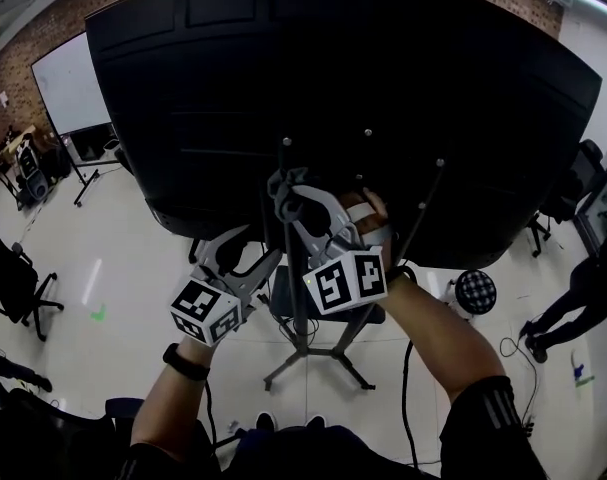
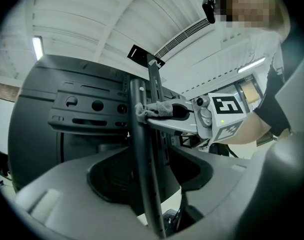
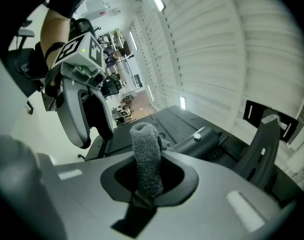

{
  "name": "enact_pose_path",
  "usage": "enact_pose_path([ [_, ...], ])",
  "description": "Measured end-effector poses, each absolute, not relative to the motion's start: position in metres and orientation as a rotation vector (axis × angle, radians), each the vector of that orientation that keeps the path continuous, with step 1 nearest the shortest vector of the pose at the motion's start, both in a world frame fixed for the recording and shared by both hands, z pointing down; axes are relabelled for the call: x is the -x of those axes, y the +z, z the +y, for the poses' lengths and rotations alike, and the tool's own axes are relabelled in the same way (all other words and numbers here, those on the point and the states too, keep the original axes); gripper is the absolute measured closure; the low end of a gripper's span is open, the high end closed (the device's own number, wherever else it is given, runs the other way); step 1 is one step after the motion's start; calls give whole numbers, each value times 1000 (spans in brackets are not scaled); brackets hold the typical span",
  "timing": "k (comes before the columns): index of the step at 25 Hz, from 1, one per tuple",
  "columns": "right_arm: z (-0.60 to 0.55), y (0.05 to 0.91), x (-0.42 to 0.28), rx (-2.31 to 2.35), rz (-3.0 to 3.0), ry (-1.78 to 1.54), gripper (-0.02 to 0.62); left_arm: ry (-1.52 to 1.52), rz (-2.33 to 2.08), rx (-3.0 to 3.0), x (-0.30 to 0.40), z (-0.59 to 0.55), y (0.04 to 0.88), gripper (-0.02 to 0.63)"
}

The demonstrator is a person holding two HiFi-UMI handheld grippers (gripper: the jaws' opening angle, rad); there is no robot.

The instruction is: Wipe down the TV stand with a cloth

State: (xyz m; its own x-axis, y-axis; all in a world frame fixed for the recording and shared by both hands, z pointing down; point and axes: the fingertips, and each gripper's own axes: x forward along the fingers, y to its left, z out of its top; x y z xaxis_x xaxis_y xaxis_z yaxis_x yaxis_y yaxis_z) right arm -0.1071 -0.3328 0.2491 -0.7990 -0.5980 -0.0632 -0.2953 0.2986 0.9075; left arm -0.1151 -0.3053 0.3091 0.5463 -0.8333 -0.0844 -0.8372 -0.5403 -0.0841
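The right claw (image 1: 288,198) was clenched on a grey cloth (image 3: 146,159). The bunched fabric stood up between its jaws and pressed against the TV stand's upright pole (image 2: 147,174), behind the back of the black TV (image 1: 333,88). The left claw (image 1: 258,258), just left of the right one and nearer, was closed around the same dark pole, below the cloth.

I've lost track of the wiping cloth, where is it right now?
The grey cloth is pinched in the right gripper, pressed against the stand pole at the back of the TV, as the left gripper view shows.
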Motion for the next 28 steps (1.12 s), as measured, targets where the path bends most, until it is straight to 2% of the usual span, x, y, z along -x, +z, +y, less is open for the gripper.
enact_pose_path([
  [16, -337, 347, 125, -767, -2120, -1358, 547, -4, 1308, 2811, 127, -293, 364, 354],
  [28, -338, 451, 125, -710, -2072, -1214, 548, -108, 1218, 2934, 120, -302, 465, 350],
])
